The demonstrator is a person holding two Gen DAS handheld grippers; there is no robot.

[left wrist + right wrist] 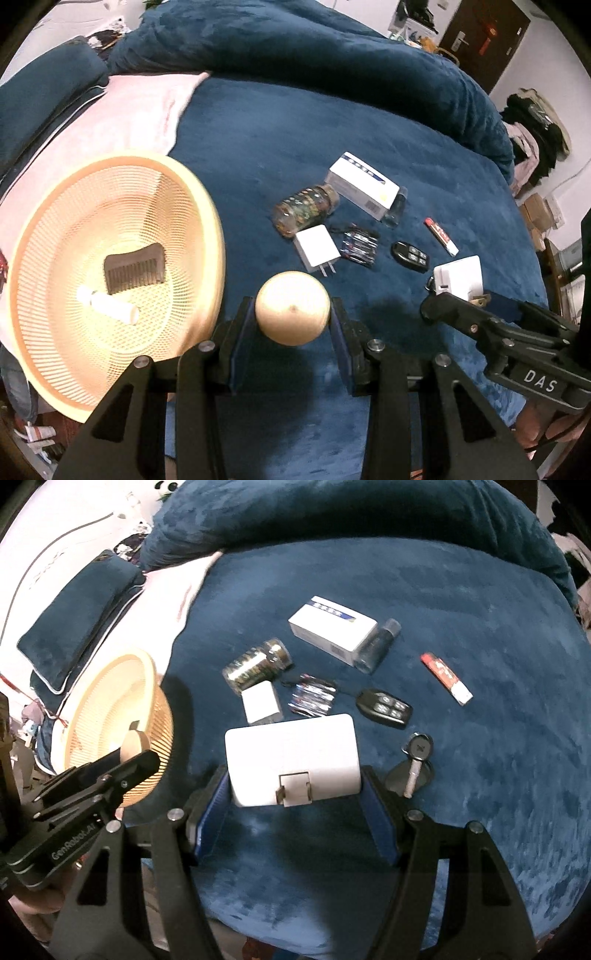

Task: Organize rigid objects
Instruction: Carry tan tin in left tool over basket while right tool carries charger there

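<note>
Home bedroom: blue blanket on bed, pillow, door.

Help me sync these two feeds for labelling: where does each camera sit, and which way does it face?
Left wrist: on the left gripper, looking steeply down its fingers at the wooden ball it holds and the basket.
Right wrist: on the right gripper, looking down at the white charger it holds.
Shared: blue bedspread, key fob, and each other's gripper.
</note>
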